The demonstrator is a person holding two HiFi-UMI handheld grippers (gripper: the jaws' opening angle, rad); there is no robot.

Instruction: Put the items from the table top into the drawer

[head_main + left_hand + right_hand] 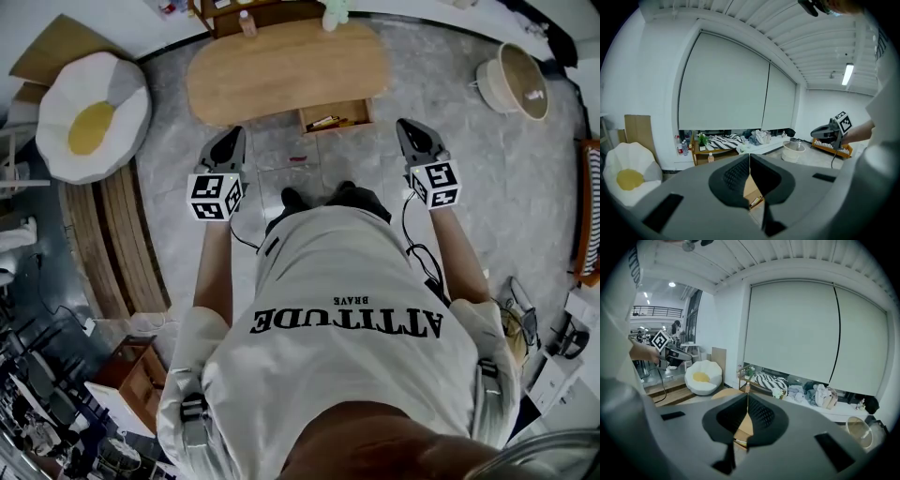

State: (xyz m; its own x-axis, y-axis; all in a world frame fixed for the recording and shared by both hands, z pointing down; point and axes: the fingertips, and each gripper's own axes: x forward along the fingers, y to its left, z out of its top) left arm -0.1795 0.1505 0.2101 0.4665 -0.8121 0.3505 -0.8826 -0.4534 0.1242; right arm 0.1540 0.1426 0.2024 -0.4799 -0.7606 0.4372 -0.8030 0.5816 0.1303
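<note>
We log table (281,70): top looks bare. Drawer (335,114) under table's near edge, open, items (326,121) inside. Left gripper (232,133), right gripper (406,125) short of table, jaws together, empty. Small red thing (297,159) on floor before table. We judge loading done; closing left.

Bright, even indoor light; a ceiling lamp (847,74) glows at two o'clock. Fisheye bending everywhere, and two views have black corners.
</note>
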